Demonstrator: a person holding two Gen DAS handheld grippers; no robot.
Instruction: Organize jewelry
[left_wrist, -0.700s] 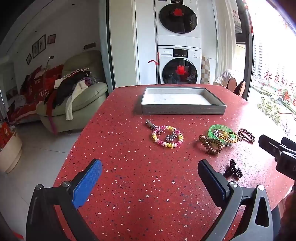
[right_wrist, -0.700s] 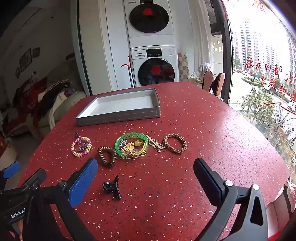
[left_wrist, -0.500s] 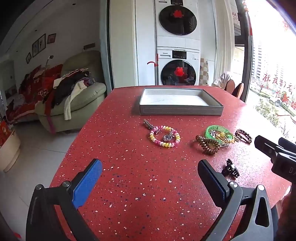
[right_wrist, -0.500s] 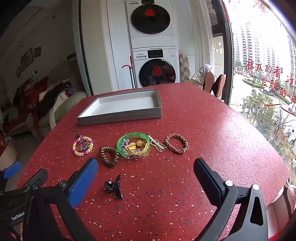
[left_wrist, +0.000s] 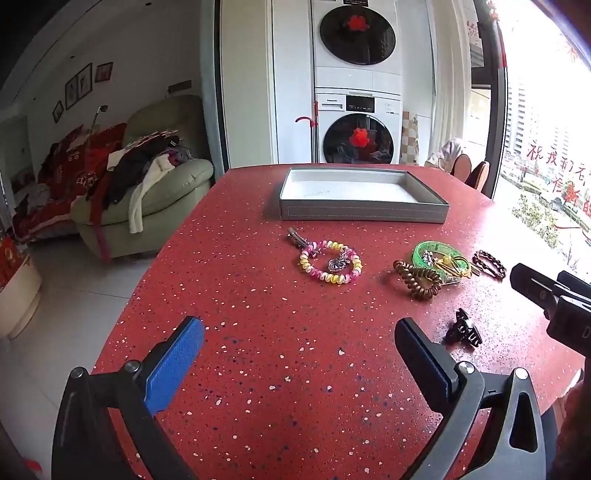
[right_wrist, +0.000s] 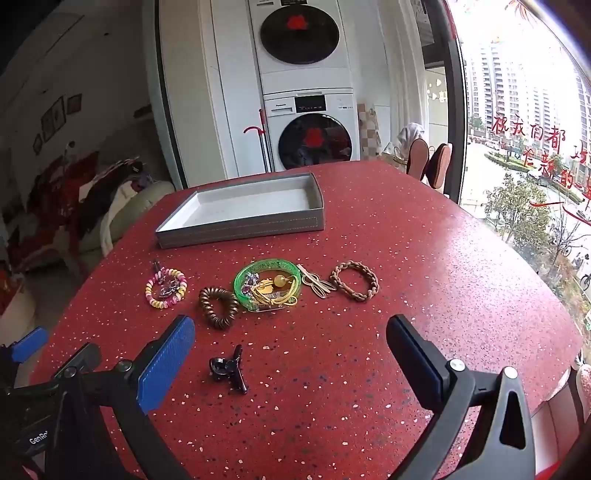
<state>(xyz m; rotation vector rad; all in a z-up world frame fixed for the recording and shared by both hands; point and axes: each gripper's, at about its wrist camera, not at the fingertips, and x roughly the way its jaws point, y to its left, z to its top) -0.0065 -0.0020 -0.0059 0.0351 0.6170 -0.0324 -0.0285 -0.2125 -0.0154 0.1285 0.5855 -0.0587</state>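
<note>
- Grey tray (right_wrist: 240, 225), upper centre of frame: empty, nothing sorted yet.
- Jewelry row (right_wrist: 266, 284) and black hair clip (right_wrist: 227, 369) lie mid-frame on red tabletop (right_wrist: 424, 277).
- Left claw (left_wrist: 295, 354), right claw (right_wrist: 291, 347): spread wide, holding nothing.

A lived-in home: stacked washer and dryer (left_wrist: 356, 92) against the wall, a green armchair (left_wrist: 147, 192) heaped with clothes, framed pictures (left_wrist: 79, 86), and a red speckled table (left_wrist: 258, 314) by a high-rise window (right_wrist: 524, 122).
</note>
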